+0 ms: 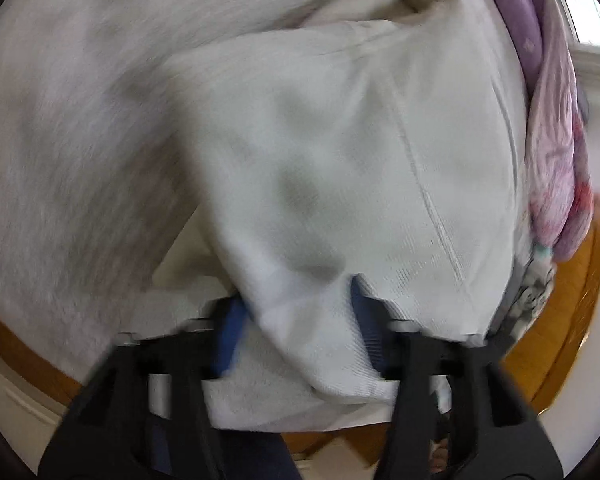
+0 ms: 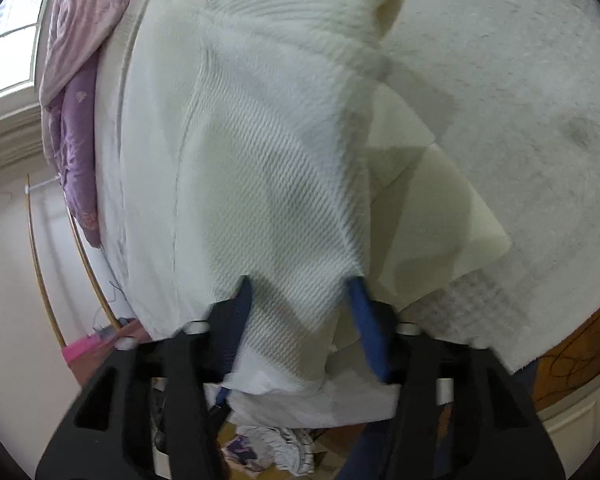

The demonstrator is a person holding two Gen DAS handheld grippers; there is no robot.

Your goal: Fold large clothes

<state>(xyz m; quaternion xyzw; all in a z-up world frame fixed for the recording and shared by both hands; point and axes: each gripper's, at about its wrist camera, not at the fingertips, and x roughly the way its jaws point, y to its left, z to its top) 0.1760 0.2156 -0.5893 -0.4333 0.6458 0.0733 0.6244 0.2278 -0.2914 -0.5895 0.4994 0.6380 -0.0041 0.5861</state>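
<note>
Both grippers have hold of the same white knit garment (image 1: 340, 168), each by a bunched edge. Left gripper (image 1: 296, 312): jaws nearly closed, blue pads pinching a fold of the knit, which drapes over and past the pads toward the camera. Right gripper (image 2: 300, 300): same story, jaws nearly closed on a ribbed fold, fabric hanging down between them.

Relative to the garment: it runs away from both sets of jaws, forward and up in each view, out over the pale grey bed cover (image 1: 80, 120). The body of the garment lies on the cover; only the near edge is lifted. A cream layer (image 2: 440, 208), possibly lining or a second piece, shows under the garment's right side, can't tell which. Pink and purple bedding (image 2: 76, 92) is bunched at the far side of the garment, apart from it.

Judgement: the held edge spans between the two grippers, so the fold line lies crosswise ahead. Next move likely carries that edge forward over the body. Neither hand looks clearly nearer.
</note>
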